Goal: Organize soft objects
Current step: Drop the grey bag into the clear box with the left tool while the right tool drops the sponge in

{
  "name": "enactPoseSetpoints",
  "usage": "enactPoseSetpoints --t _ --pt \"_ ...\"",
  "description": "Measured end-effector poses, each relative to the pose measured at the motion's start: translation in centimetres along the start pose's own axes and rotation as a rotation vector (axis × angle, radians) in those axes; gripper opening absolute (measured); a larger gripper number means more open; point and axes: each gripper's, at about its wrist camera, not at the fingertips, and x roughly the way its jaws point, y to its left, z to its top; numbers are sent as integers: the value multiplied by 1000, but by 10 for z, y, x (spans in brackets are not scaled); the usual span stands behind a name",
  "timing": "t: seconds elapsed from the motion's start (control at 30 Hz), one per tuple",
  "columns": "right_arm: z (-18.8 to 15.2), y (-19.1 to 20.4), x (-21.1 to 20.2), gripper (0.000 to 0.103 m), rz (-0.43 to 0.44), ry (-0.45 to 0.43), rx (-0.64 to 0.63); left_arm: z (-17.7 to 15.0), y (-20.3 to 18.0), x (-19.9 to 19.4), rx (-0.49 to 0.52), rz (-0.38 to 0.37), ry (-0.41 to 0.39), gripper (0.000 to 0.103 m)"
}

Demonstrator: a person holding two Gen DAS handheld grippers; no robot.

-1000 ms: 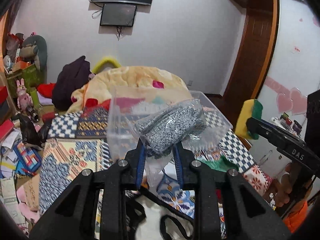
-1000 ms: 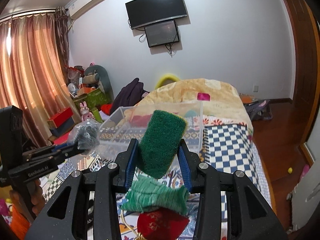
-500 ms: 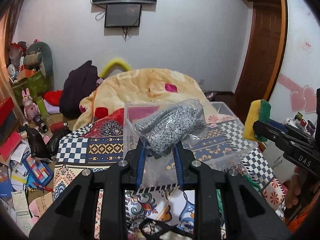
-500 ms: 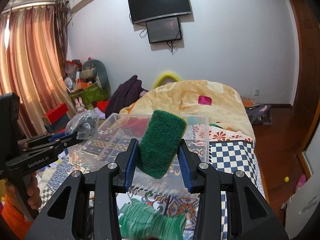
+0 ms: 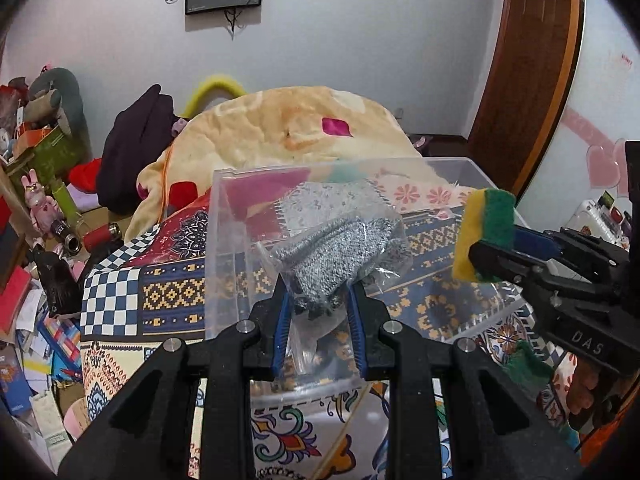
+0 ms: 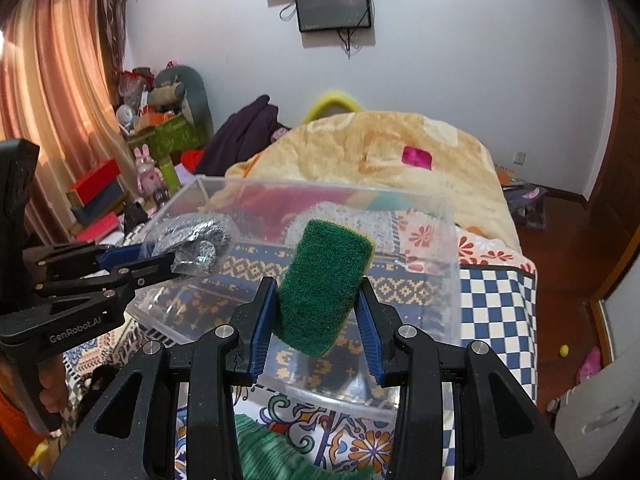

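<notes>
My left gripper (image 5: 318, 320) is shut on a clear bag of grey knit cloth (image 5: 340, 256) and holds it over the near part of a clear plastic bin (image 5: 224, 240) on the bed. The bag also shows in the right wrist view (image 6: 192, 244). My right gripper (image 6: 316, 340) is shut on a green and yellow sponge (image 6: 324, 280), held over the bin's near right side (image 6: 452, 280). The sponge also shows in the left wrist view (image 5: 486, 236). The bin looks empty.
A green knit cloth (image 6: 272, 452) lies on the patterned bedspread (image 5: 120, 308) in front of the bin. A yellow blanket (image 5: 304, 128) is heaped behind the bin. Clutter, boxes and toys (image 5: 36, 216) fill the floor at left. A wooden door (image 5: 528, 60) stands at right.
Both grippers have moved forward and closer together, so the bagged cloth and the sponge now hang over the bin. Both stay shut on their loads.
</notes>
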Motion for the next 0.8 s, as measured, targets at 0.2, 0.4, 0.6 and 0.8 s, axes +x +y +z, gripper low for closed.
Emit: enactPoseSetpoints --t 0.2,0.4,0.6,0.8 --pt "-1 -2 7 40 -9 41 -13 1 1 10 -1 17 35 29" --pt "-1 -3 -1 61 2 37 -7 -2 0 2 1 5 26 47" --pt "2 -1 -21 64 19 -12 -4 -5 -3 -32 11 -8 -46 64" --pt "-2 9 -53 75 18 -95 -34 -16 -3 -79 30 1 -137 83"
